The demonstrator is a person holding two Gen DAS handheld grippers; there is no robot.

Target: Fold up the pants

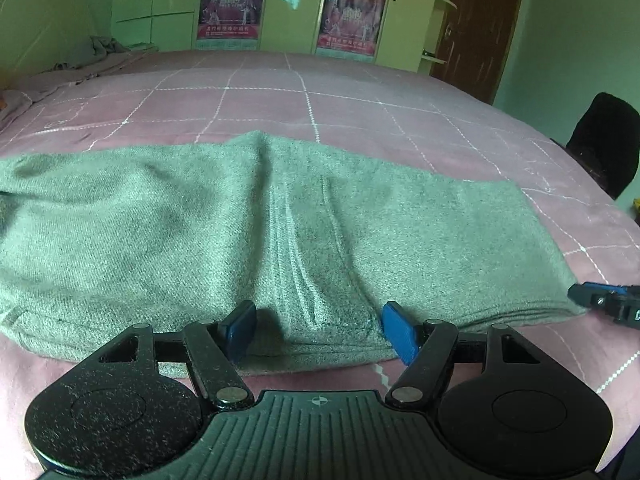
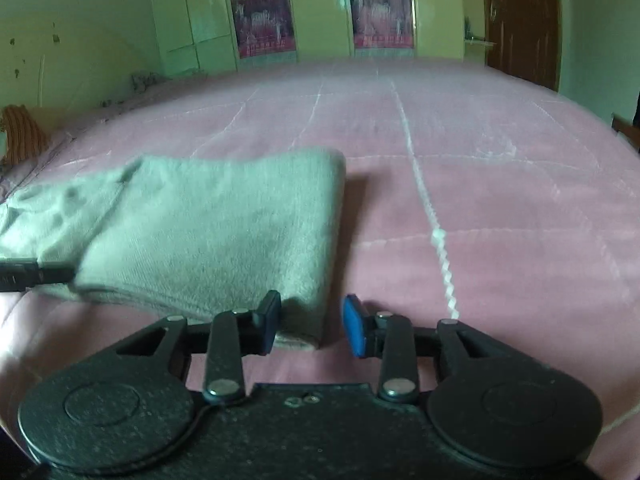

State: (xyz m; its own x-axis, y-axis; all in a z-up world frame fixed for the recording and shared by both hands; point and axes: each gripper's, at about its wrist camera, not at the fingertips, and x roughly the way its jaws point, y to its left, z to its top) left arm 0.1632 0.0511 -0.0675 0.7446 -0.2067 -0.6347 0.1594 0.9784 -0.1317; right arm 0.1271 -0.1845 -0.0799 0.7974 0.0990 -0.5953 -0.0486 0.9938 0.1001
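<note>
Left view alone shows pants (image 1: 240,220) pocket seam — chair (image 1: 604,144).

A pink bedspread (image 1: 360,120) with white grid lines covers the bed. Two posters (image 1: 232,6) hang on pale wardrobe doors (image 1: 172,0); a brown door (image 1: 476,28) stands right, a dark chair (image 1: 604,144) nearby.

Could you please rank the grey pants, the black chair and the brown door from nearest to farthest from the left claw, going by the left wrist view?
1. Grey pants: right at the left claw, on the pink bedspread.
2. Black chair: beside the bed, right.
3. Brown door: far wall, upper right.
</note>
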